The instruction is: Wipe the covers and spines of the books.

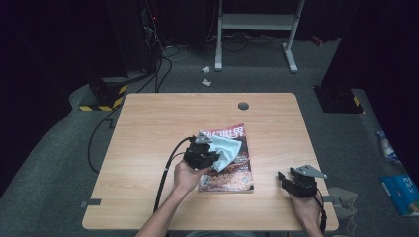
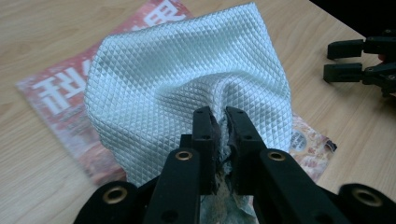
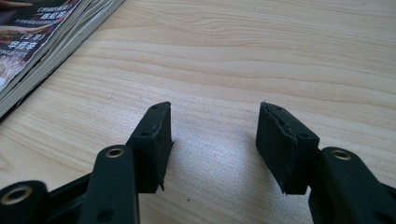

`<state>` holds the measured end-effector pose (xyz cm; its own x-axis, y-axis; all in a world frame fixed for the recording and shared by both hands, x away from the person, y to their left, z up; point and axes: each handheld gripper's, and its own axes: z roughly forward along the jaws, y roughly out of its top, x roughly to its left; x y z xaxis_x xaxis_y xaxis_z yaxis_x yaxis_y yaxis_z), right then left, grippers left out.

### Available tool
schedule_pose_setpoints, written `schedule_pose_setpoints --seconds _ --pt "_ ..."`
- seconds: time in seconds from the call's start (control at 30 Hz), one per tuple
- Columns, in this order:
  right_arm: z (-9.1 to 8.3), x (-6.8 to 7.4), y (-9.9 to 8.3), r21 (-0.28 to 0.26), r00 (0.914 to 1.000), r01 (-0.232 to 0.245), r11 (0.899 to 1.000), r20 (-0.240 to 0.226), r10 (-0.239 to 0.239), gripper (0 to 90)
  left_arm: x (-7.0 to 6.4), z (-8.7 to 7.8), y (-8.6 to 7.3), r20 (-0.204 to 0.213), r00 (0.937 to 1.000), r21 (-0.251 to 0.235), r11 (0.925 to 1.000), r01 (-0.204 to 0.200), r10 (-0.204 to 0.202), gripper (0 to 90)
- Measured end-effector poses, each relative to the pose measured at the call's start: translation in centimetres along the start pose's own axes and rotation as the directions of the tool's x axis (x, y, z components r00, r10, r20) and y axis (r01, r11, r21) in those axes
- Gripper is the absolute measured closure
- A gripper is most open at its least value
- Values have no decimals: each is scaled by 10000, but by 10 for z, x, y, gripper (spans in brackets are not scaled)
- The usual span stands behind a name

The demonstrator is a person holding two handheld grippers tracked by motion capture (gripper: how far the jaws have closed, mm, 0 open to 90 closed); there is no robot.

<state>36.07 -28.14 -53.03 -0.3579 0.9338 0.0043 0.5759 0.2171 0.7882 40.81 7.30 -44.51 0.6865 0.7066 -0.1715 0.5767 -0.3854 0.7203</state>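
The left tool [image 2: 218,122] has its jaws pinched nearly together on a fold of the pale blue quilted cloth [image 2: 187,79], which bunches up between them and fans out toward the top of the left gripper view. In the high view that left tool [image 1: 210,157] sits just left of the frame's centre, the cloth [image 1: 226,150] spreading to its right. The cloth drapes over a red-covered magazine [image 2: 60,98] that lies flat on the tabletop [image 1: 148,128]; in the high view the magazine [image 1: 232,177] occupies the middle of the frame, its lower part bare of cloth.

The right tool [image 3: 214,140] has its jaws spread wide with nothing between them, hovering low over bare wood in the centre of the right gripper view. In the high view it [image 1: 282,177] sits at the lower right, well apart from the magazine's right edge. The magazine's page edges [image 3: 51,46] show in the upper left of the right gripper view.
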Motion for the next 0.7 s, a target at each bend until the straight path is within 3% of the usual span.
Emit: schedule_pose_setpoints --seconds 0.4,0.7 --pt "0 0 0 2 10000 84 10000 29 -84 453 -18 38 0 332 9984 686 9965 -472 450 820" --pt "0 1 0 23 10000 84 10000 47 -84 453 -20 51 -7 337 9979 1019 9930 -589 557 796"
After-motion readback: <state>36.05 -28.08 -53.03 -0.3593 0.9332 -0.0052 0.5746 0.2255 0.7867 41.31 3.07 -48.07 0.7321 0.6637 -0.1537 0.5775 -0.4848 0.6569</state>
